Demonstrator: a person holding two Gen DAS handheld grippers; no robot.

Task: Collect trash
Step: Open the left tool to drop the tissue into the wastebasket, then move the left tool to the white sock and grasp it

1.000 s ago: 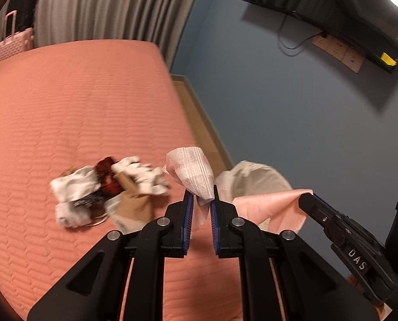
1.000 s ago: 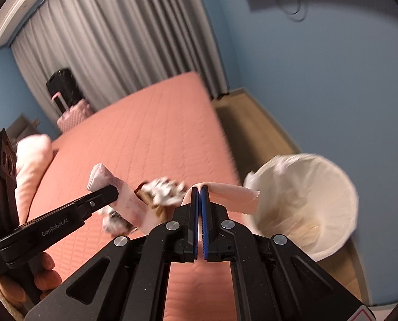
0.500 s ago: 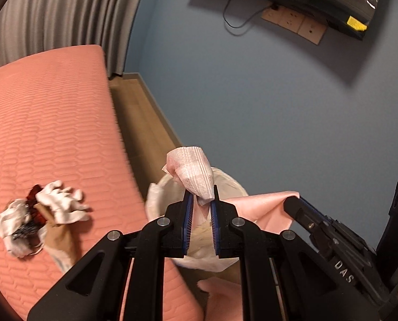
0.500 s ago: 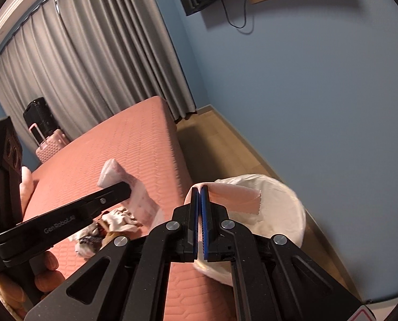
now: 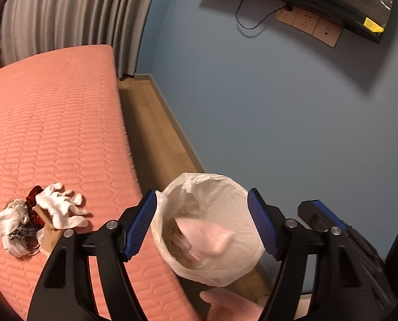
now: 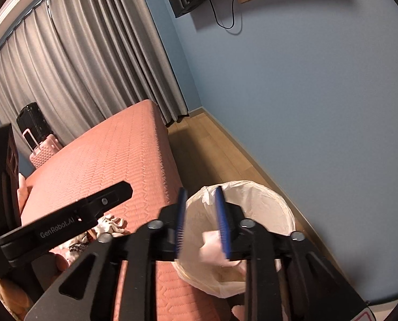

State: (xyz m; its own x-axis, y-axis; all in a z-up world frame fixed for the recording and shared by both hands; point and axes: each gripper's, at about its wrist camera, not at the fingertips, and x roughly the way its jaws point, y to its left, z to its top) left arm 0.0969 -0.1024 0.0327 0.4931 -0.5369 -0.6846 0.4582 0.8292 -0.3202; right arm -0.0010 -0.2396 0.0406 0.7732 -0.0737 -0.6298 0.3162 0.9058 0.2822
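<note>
left wrist: left gripper (image 5: 203, 223) jaws spread, empty, over lined bin (image 5: 172, 195); pink tissue (image 5: 204, 236) inside; trash pile (image 5: 38, 222) on bed (image 5: 51, 123), left of jaws, nearer left gripper | right wrist: right gripper (image 6: 200, 222) jaws parted, empty, above bin (image 6: 276, 200); pink tissue (image 6: 212, 251) below jaws

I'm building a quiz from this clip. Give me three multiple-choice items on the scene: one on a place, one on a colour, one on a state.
1. Where is the bin?
A. on the bed
B. on the floor beside the bed
C. under the TV

2. What colour is the bed?
A. salmon pink
B. grey
C. blue

3. How does the left gripper stand?
A. shut on a tissue
B. open, holding nothing
C. shut on the bin liner

Answers:
1 B: the bin stands at the bed's edge, on the wooden floor.
2 A: the quilted cover is salmon pink.
3 B: its blue pads are wide apart, with the pink trash in the bin between them.
</note>
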